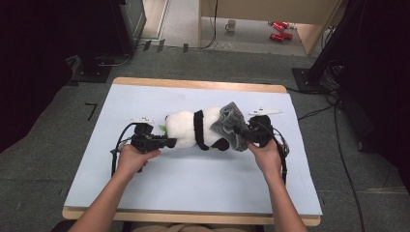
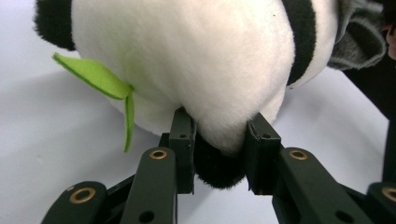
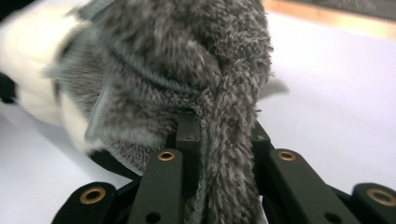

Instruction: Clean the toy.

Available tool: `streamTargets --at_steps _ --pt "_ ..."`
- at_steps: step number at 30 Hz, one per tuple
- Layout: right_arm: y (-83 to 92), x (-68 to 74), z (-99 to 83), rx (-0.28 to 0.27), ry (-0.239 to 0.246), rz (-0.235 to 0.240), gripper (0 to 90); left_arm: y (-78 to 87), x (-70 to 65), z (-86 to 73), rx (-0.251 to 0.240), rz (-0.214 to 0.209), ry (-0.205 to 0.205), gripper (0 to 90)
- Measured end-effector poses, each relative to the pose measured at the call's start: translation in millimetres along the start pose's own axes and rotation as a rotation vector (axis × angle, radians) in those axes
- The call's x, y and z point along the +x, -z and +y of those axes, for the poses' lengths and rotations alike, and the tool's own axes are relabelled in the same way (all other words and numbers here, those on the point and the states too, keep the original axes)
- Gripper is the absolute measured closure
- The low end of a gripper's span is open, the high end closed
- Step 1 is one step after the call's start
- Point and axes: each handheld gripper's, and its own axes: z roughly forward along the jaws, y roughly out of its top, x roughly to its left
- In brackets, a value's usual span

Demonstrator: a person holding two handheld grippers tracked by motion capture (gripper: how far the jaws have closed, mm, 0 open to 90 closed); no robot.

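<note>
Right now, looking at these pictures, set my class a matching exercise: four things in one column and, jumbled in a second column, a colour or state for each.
Things:
1. left gripper
2. right gripper
3. felt leaf
4. mug

Colour or state:
A. bright green
B. shut on the grey fuzzy cloth
C. stands on the floor beyond the table
D. shut on the plush panda

Pairs: 1-D, 2-B, 3-A, 4-C
</note>
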Motion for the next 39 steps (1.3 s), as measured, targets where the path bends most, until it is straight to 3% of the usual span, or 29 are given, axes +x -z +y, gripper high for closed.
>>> streamTargets --at_steps 2,6,9,11,14,17,20,22,24,30,33,39 --pt "8.3 4.8 5.5 -0.025 0.000 0.027 74.8 1.5 -4.3 -0.9 0.016 0.000 -0.022 69.9" --pt "19.4 20.5 8.8 -0.047 0.009 0.099 74.8 9.2 -17.6 -9.1 0.031 -0.006 -0.020 69.9" --pt "15.6 30.6 4.3 0.007 0.040 0.147 74.8 11.0 -23.0 -11.9 0.026 0.012 -0.041 69.3" --pt "8.8 32.7 0.9 0.024 0.054 0.141 74.8 9.9 -21.8 -12.5 0.030 0.026 -0.049 68.6" --pt "1.9 29.9 -1.5 0.023 0.032 0.139 74.8 9.7 -19.3 -13.2 0.014 0.029 -0.046 65.2" --pt "-1.8 29.3 -1.5 0.017 0.032 0.121 74.6 9.4 -19.2 -13.7 -0.001 0.045 -0.081 58.5" --pt "-4.6 28.9 0.1 0.009 0.025 0.109 74.3 11.6 -16.1 -14.8 -0.009 0.033 -0.112 54.5" --pt "-6.5 29.1 1.6 0.006 0.020 0.104 74.3 14.0 -14.5 -14.9 -0.012 0.032 -0.110 50.8" --pt "-8.1 29.9 3.8 0.002 0.011 0.093 74.3 18.9 -14.1 -14.9 -0.033 0.039 -0.118 49.2" --pt "-11.6 29.7 11.0 -0.007 0.008 0.082 73.7 32.8 -11.5 -13.7 -0.112 0.043 -0.195 37.8" --pt "-13.9 30.4 14.8 -0.012 0.002 0.080 73.6 32.3 -8.8 -12.6 -0.123 0.045 -0.224 36.0" --pt "-19.6 31.0 23.2 -0.035 0.002 0.069 73.2 28.0 -7.6 -10.5 -0.108 0.027 -0.234 33.7"
